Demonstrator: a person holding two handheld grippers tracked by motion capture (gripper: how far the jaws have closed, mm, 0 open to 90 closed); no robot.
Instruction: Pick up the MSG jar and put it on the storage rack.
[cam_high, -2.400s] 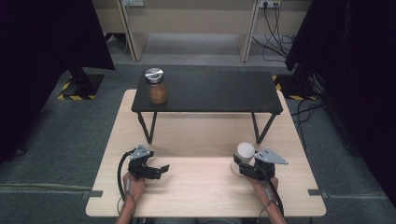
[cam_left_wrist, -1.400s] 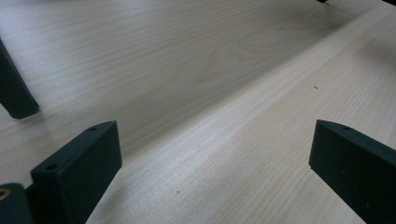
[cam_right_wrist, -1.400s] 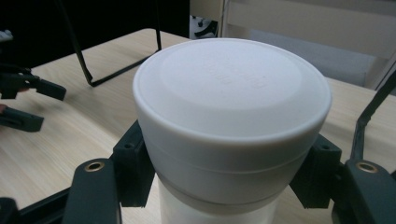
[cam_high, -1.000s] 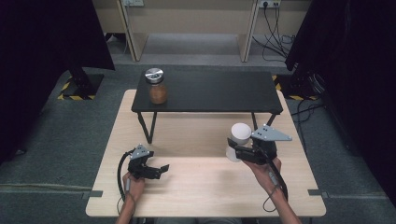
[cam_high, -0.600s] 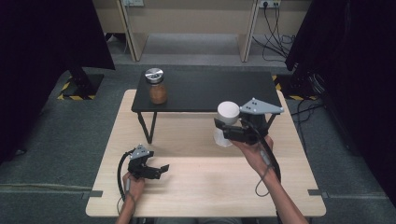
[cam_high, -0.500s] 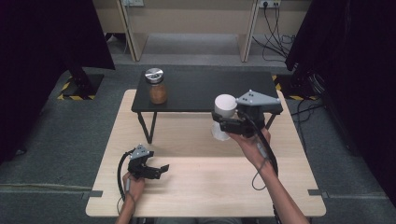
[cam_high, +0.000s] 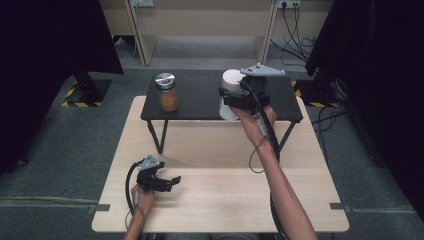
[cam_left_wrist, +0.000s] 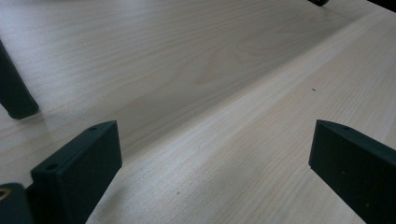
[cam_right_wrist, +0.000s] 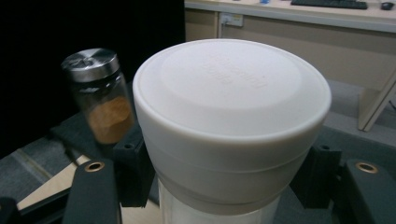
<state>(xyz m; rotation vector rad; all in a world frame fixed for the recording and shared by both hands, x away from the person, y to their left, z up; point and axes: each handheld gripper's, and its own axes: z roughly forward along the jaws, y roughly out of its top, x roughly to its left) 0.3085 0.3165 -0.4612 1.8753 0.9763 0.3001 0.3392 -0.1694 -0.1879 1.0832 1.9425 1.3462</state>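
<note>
A white jar with a wide white lid (cam_high: 231, 95) (cam_right_wrist: 231, 126) hangs in the air over the black shelf table (cam_high: 200, 107), near its right half. My right gripper (cam_high: 234, 100) is shut on it, one jaw on each side of the jar just under the lid. A glass jar of brown powder with a metal lid (cam_high: 167, 92) (cam_right_wrist: 99, 95) stands on the left part of the black shelf. My left gripper (cam_high: 170, 182) rests low on the wooden table (cam_high: 210, 175) near the front left, its jaws wide apart with only bare wood (cam_left_wrist: 210, 116) between them.
The black shelf table stands on thin black legs (cam_high: 154, 134) at the far side of the wooden table; one leg foot (cam_left_wrist: 14, 95) sits close to my left gripper. Grey carpet (cam_high: 60, 145) lies around the table, black curtains hang at both sides, and cables trail at the back right.
My right gripper has lifted the white jar off the wooden table and carried it away from the person, up over the black shelf. The left gripper has stayed put.
</note>
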